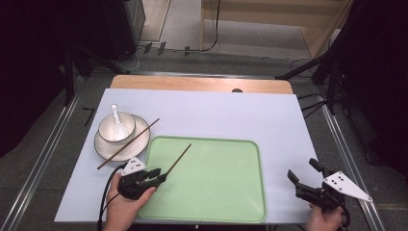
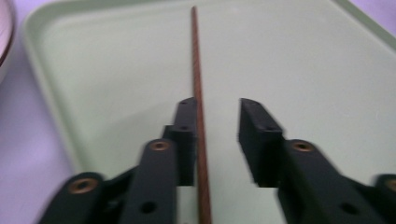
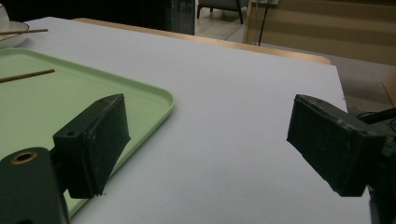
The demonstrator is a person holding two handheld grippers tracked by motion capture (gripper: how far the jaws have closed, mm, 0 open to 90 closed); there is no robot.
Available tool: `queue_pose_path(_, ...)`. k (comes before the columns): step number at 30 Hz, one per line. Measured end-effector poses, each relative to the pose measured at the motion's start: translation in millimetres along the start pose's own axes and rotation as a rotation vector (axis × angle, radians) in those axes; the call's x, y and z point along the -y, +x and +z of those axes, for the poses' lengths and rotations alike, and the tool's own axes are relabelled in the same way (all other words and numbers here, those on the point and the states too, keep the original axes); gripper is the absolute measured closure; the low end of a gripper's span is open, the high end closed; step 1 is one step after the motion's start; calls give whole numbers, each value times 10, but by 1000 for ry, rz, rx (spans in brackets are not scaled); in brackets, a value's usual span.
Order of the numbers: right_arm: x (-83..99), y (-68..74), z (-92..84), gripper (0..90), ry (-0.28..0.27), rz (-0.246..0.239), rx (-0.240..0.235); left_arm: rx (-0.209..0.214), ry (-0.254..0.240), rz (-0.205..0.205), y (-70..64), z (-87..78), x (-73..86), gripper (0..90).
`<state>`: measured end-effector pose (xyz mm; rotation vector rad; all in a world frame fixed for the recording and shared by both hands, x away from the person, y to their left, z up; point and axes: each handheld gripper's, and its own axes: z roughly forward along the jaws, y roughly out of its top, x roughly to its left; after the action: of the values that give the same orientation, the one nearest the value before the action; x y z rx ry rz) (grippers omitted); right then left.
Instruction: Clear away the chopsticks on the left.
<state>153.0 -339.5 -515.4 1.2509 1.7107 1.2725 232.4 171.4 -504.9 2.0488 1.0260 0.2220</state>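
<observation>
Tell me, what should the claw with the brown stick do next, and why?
Probably draw the left claw back off the thin brown wooden chopstick. Its jaws stand apart, one side touching the stick and a gap on the other, and the chopstick lies over the pale green plastic tray.

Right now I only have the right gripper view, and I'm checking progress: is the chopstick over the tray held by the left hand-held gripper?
Observer: Not clamped. In the left gripper view the chopstick runs between the left hand-held gripper's jaws, with a gap at one jaw.
Operator: Where is the second chopstick?
Observer: It lies across the plate, next to the bowl.
Operator: Anything in the bowl?
Observer: A white spoon.
</observation>
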Motion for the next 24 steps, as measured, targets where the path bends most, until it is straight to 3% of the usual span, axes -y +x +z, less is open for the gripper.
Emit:
queue_pose_path(3,-4,14,7,130,1,-5,-1,11,12,28,-71,158,-97,844)
queue_pose_path(6,-2,13,14,130,2,-9,-3,25,22,26,-103,341,-164,864)
queue_pose_path(12,1,12,9,130,1,-10,-9,-20,72,29,-137,564,-206,900)
queue_pose_path(17,8,8,12,130,2,-9,-14,-79,84,23,-82,543,-226,900)
queue_pose_path(21,6,12,17,130,5,-7,-15,-104,86,-16,1,489,-218,900)
queue_pose_path(24,5,13,19,130,5,-10,-15,-128,97,-8,34,446,-213,900)
